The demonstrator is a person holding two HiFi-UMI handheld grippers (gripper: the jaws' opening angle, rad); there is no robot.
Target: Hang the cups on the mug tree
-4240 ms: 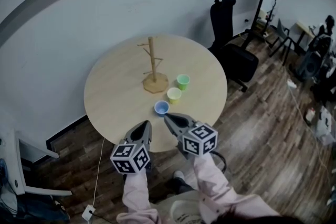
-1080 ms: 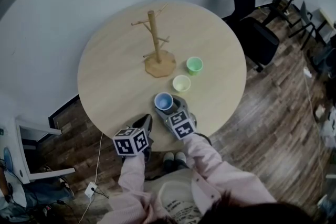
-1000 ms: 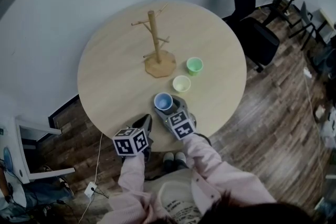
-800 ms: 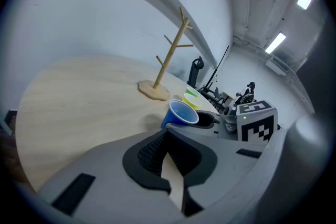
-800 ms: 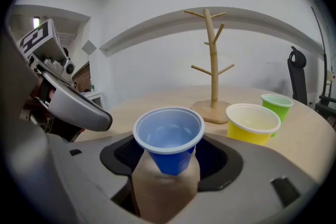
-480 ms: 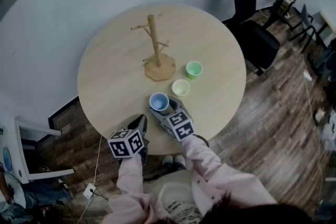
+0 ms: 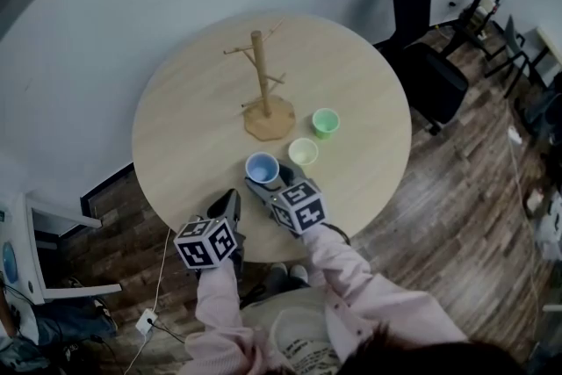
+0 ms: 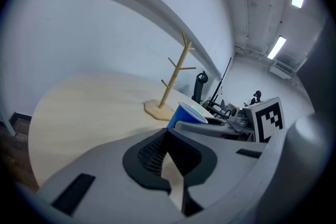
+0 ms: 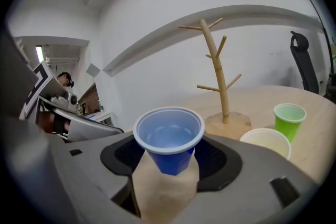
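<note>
My right gripper (image 7: pixel 263 181) is shut on a blue cup (image 9: pixel 169 139), upright and held a little above the round wooden table (image 7: pixel 193 132). The same blue cup (image 7: pixel 262 168) shows near the table's front edge in the head view. The wooden mug tree (image 7: pixel 261 83) stands near the table's middle with bare pegs. A pale yellow cup (image 7: pixel 303 152) and a green cup (image 7: pixel 325 122) stand right of its base. My left gripper (image 7: pixel 226 205) hovers at the front edge, left of the blue cup, its jaws shut on nothing (image 8: pixel 167 136).
A black office chair (image 7: pixel 420 22) stands past the table's right side. A grey wall curves behind the table. A white frame (image 7: pixel 44 250) sits on the wooden floor at the lower left, next to a cable with a plug (image 7: pixel 145 322).
The right gripper has lifted the blue cup off the table and carried it slightly left. The left gripper has risen a little beside it.
</note>
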